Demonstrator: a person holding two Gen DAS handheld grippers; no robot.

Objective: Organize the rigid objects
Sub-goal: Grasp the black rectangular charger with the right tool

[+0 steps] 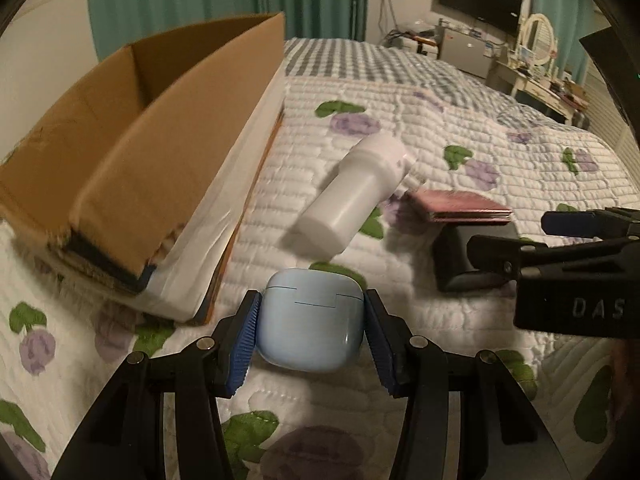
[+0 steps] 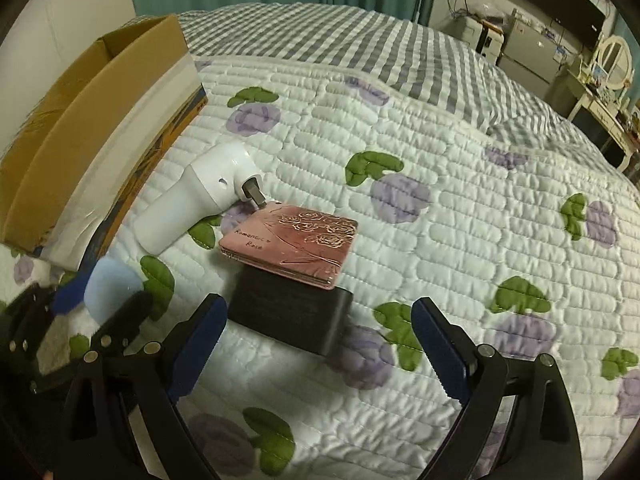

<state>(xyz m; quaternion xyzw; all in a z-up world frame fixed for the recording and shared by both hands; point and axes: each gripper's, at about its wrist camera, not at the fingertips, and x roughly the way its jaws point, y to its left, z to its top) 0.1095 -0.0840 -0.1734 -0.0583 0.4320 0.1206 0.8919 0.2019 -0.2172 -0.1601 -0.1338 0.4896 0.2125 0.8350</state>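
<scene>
My left gripper is shut on a light blue earbud case, held just above the quilt; the case also shows in the right wrist view. My right gripper is open and empty, its fingers straddling the near end of a black box. A pink rose-printed compact lies on top of the black box. A white electric screwdriver lies beside them, its bit touching the compact. An open cardboard box stands at the left on the bed.
The quilted bedspread with purple flowers covers the bed; a grey checked blanket lies farther back. Green curtains, a wall TV, and a dressing table with a mirror stand at the far right.
</scene>
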